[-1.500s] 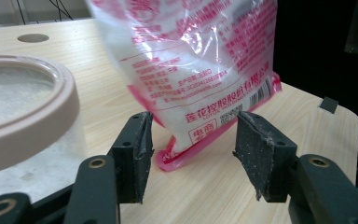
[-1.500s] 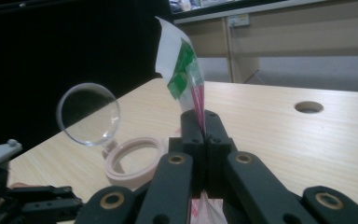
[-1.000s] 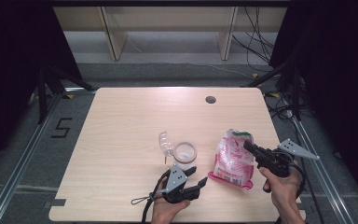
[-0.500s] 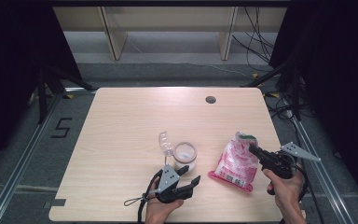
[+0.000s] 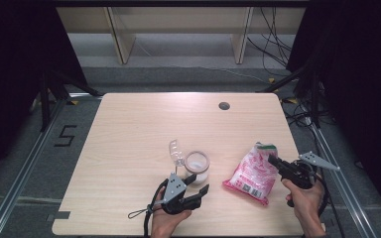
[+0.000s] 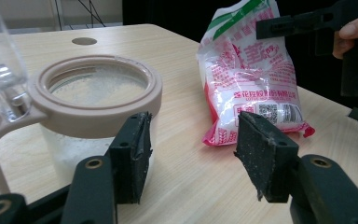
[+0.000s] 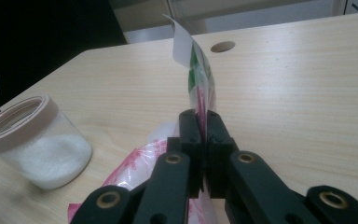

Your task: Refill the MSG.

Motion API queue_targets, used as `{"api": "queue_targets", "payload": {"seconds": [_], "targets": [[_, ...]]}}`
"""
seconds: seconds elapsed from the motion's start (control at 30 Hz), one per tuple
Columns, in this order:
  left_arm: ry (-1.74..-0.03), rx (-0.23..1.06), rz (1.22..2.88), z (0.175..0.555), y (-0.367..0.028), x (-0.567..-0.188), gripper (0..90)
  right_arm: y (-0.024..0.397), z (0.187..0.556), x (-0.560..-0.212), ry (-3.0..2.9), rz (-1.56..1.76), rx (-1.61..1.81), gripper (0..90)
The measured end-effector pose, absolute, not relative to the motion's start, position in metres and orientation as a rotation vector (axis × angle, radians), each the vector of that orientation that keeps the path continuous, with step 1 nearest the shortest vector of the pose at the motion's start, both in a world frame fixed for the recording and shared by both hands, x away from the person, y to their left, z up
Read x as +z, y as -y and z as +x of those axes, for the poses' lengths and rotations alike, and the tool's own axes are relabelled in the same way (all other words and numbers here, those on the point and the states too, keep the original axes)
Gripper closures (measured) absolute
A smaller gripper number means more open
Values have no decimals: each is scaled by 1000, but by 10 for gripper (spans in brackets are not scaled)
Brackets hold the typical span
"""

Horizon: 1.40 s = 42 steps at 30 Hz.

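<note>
The right claw point(image 7: 204, 122) is clamped on the thin upper edge of a pink-and-green plastic bag point(image 7: 196, 81). A clear lidless jar (holding white granules) point(image 7: 37, 142) stands on the pale wooden counter point(image 7: 298, 79).

Desk point(image 5: 129, 148) was light wood grain with rounded corners. It had a round cable hole point(image 5: 223, 105) near the far edge, right of centre. Grey floor all round, with a "5" marking point(image 5: 65, 135) just off the desk's left edge. A metal rail point(image 5: 20, 178) ran along the floor on the left side, and a black stand leg point(image 5: 44, 94) stood at the far left corner. A pale wooden shelf unit point(image 5: 120, 34) sat behind the desk. Loose black cables point(image 5: 273, 54) lay on the floor at the far right.
</note>
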State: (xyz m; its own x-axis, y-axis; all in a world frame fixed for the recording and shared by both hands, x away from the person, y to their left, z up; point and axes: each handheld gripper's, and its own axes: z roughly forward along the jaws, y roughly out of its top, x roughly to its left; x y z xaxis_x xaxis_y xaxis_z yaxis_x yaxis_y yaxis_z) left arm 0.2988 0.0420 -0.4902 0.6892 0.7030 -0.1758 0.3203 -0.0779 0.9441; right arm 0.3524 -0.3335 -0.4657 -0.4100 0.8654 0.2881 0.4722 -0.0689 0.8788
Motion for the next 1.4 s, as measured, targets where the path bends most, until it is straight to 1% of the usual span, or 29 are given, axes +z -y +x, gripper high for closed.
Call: {"api": "queue_targets", "payload": {"seconds": [0.03, 0.07, 0.1, 0.13, 0.27, 0.33, 0.47, 0.53, 0.57, 0.6, 0.67, 0.73, 0.8, 0.83, 0.97, 1.2, 1.33, 1.4], "targets": [[-843, 391, 1678, 299, -43, -490, 443, 335, 354, -467, -1853, 1408, 1474, 878], [-845, 391, 1669, 299, -44, -491, 444, 332, 353, -467, -1830, 1466, 1489, 874], [-845, 392, 1664, 300, -45, -491, 444, 336, 357, -470, -1835, 1400, 1490, 872], [-844, 388, 1662, 300, -45, -490, 443, 333, 354, -469, -1824, 1474, 1499, 872], [-852, 402, 1671, 301, -49, -489, 438, 338, 357, -472, -1841, 1431, 1423, 853], [-852, 402, 1676, 302, -51, -489, 436, 337, 357, -474, -1820, 1477, 1446, 849], [-863, 417, 1680, 301, -55, -488, 433, 340, 358, -477, -1829, 1465, 1437, 815], [-865, 433, 1684, 301, -61, -486, 432, 339, 357, -478, -1813, 1496, 1436, 777], [-855, 439, 1676, 302, -63, -486, 431, 342, 356, -476, -1839, 1486, 1380, 761], [-866, 446, 1679, 302, -66, -484, 432, 339, 353, -476, -1820, 1551, 1410, 748], [-873, 453, 1675, 302, -70, -483, 431, 342, 353, -477, -1819, 1519, 1404, 711], [-878, 464, 1672, 302, -75, -481, 431, 343, 350, -477, -1807, 1525, 1401, 653], [-894, 468, 1667, 302, -80, -480, 430, 342, 347, -476, -1790, 1570, 1393, 630], [-893, 475, 1668, 303, -83, -479, 430, 344, 347, -476, -1796, 1541, 1392, 613], [-912, 498, 1660, 302, -94, -476, 428, 344, 342, -475, -1741, 1548, 1396, 505], [-939, 536, 1657, 302, -110, -469, 427, 343, 326, -467, -1714, 1552, 1349, 426], [-956, 545, 1648, 304, -117, -466, 427, 343, 320, -466, -1722, 1485, 1318, 386], [-962, 554, 1644, 305, -121, -465, 427, 340, 318, -466, -1734, 1475, 1355, 367]]}}
